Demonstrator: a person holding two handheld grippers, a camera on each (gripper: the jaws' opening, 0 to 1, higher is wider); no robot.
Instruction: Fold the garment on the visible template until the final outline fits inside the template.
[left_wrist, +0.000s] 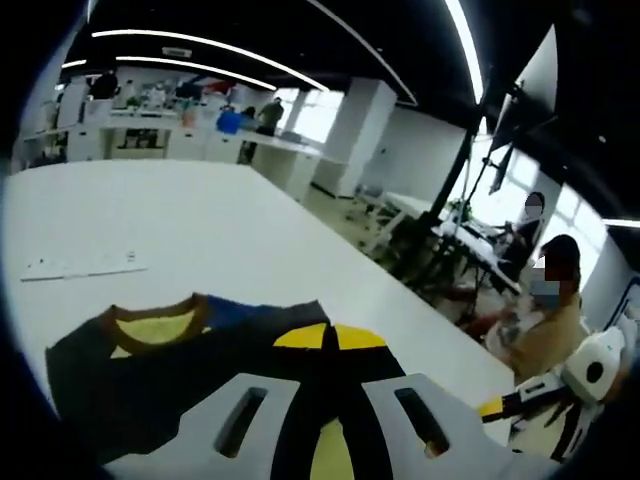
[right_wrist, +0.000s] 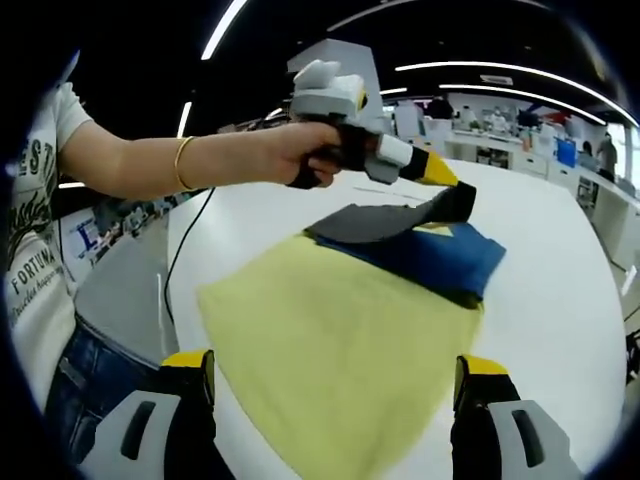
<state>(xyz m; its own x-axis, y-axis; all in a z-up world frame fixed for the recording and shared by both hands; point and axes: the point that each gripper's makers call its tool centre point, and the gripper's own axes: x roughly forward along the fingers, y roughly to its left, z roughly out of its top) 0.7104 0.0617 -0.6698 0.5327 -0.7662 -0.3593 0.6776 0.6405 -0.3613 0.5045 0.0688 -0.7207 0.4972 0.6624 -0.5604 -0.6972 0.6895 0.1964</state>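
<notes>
A garment lies on the white table (right_wrist: 560, 260): a pale yellow body (right_wrist: 340, 340), a blue part (right_wrist: 440, 255) and a dark grey part (right_wrist: 370, 222). In the left gripper view it shows a brown collar (left_wrist: 150, 322) and dark fabric (left_wrist: 170, 385). My left gripper (left_wrist: 328, 338) is shut on the dark grey fabric. In the right gripper view a hand holds this left gripper (right_wrist: 452, 190), which lifts a grey corner off the table. My right gripper (right_wrist: 332, 375) stands open over the near yellow edge, touching nothing. The right gripper (left_wrist: 495, 408) also enters at the lower right.
A white strip (left_wrist: 85, 265) lies flat on the table beyond the garment. A black cable (right_wrist: 185, 250) runs along the table's left edge beside the person's body. Seated people (left_wrist: 545, 320), desks and stands fill the room past the table's right edge.
</notes>
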